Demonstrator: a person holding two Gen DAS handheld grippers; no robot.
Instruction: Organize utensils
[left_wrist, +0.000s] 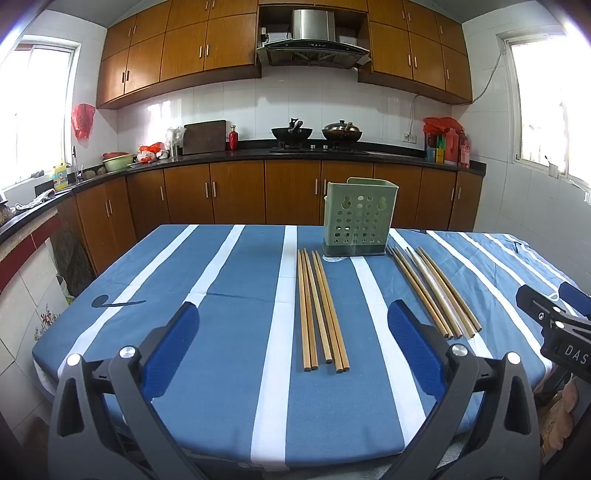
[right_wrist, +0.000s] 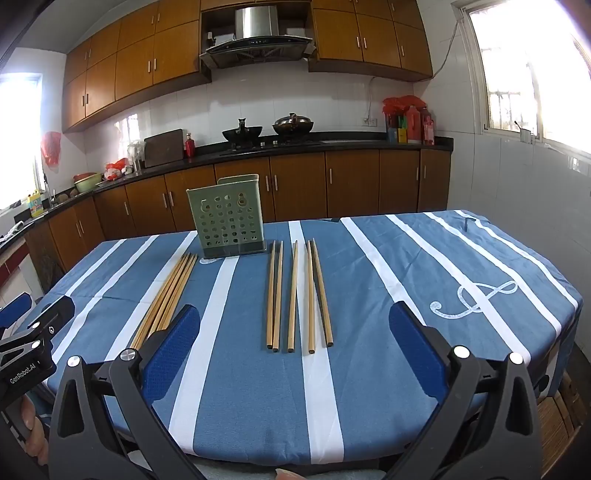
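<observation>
The left gripper (left_wrist: 291, 332), black-framed with blue ribbed pads, hangs over the near edge of the blue tablecloth with white stripes (left_wrist: 229, 266), jaws spread wide with nothing between them. The right gripper (right_wrist: 295, 332), of the same build, is likewise spread wide and empty, above the same cloth.

In the left wrist view, a bundle of five brown wooden chopsticks (left_wrist: 321, 310) lies flat at 12 o'clock from the left gripper, running lengthwise away from it. A second bundle of lighter wooden chopsticks (left_wrist: 436, 291) lies at 2 o'clock, well apart from the first.

Farther off, the pale green perforated plastic utensil holder (left_wrist: 360, 219) stands upright at 12 o'clock, just beyond the far tips of both bundles and between them.

Beyond the table, at 12 o'clock, two dark woks (left_wrist: 291, 132) sit on the black kitchen counter (left_wrist: 391, 153).
</observation>
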